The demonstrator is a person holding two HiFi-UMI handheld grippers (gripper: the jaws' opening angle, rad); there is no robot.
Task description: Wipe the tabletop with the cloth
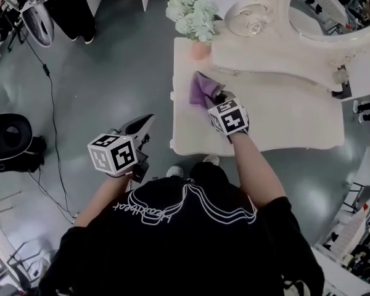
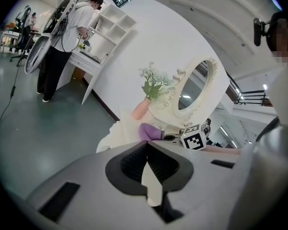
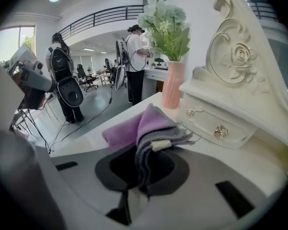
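A purple and grey cloth lies bunched on the white dressing table, near its left end. My right gripper is shut on the cloth, whose folds stick out from between the jaws onto the tabletop. My left gripper hangs off the table's left side over the floor, away from the cloth. In the left gripper view its jaws meet with nothing between them, and the cloth shows far ahead.
A pink vase with pale flowers stands at the table's back left corner. A mirror base with a small drawer rises along the back, just right of the cloth. Cables and equipment lie on the grey floor; people stand in the background.
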